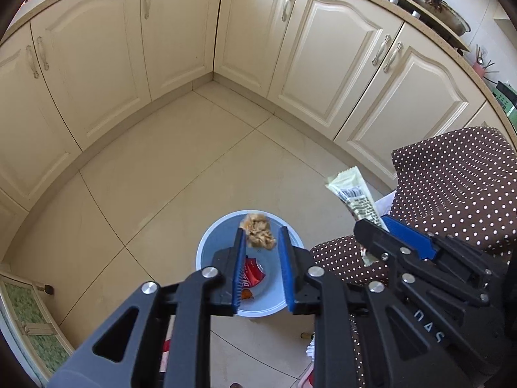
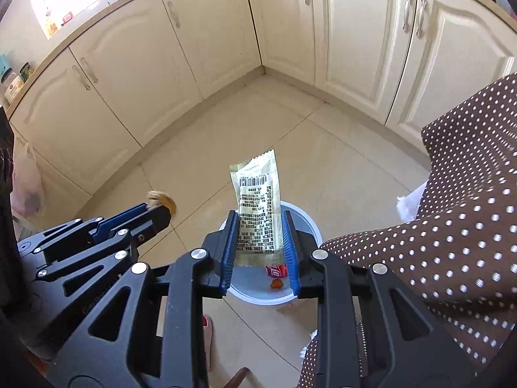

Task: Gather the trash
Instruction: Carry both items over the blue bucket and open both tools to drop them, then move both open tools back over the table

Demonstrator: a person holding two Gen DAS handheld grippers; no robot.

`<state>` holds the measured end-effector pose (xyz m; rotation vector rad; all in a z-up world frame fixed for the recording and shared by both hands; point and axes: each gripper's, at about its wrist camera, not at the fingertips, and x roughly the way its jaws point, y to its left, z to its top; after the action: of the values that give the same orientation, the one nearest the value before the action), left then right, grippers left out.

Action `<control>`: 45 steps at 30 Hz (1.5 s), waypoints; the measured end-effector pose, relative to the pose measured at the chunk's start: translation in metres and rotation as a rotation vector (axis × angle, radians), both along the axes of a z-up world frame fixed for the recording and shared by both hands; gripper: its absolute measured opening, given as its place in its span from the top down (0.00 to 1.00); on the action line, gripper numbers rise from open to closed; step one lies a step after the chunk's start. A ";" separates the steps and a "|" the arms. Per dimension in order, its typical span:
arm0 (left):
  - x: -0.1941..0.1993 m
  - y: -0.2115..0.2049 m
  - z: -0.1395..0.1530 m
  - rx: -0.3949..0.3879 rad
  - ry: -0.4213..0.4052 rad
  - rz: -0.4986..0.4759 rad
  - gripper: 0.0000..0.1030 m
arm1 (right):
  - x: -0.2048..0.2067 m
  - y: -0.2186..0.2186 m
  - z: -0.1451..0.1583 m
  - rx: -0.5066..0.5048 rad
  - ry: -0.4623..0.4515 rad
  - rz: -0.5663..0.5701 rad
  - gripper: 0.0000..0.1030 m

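The left gripper (image 1: 261, 237) hangs over a pale blue bin (image 1: 206, 242) that stands on the tiled kitchen floor (image 1: 155, 174), out from the corner where the cream cabinets (image 1: 181, 29) meet. Its blue-lined jaws stand apart, and a crumpled brownish scrap (image 1: 260, 234) sits between the tips, touching the left pad but clear of the right one. The right gripper (image 2: 260, 223) also points down over the bin's rim, jaws closed on a pale printed wrapper (image 2: 258, 203) that stands up out of them. Inside the bin lie a red wrapper (image 1: 253, 273) and a small orange bit (image 2: 276, 284). Brown, white-dotted fabric (image 2: 468, 213) fills the right side of both views.
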<state>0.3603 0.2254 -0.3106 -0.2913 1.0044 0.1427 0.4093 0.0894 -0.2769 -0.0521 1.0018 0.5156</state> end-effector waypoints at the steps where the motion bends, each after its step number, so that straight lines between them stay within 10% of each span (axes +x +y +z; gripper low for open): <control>1: 0.001 0.001 -0.002 0.002 0.001 0.000 0.75 | 0.003 0.000 -0.003 0.000 0.005 -0.003 0.74; 25: 0.003 0.013 -0.006 -0.003 0.008 0.046 0.57 | 0.009 0.001 -0.016 0.009 0.016 -0.012 0.72; 45: -0.029 0.000 0.056 0.033 -0.094 0.038 0.57 | -0.025 -0.023 0.052 0.004 -0.136 -0.046 0.71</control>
<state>0.3311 0.2251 -0.2544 -0.2849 0.9024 0.1781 0.3846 0.0660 -0.2248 -0.0593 0.8672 0.4661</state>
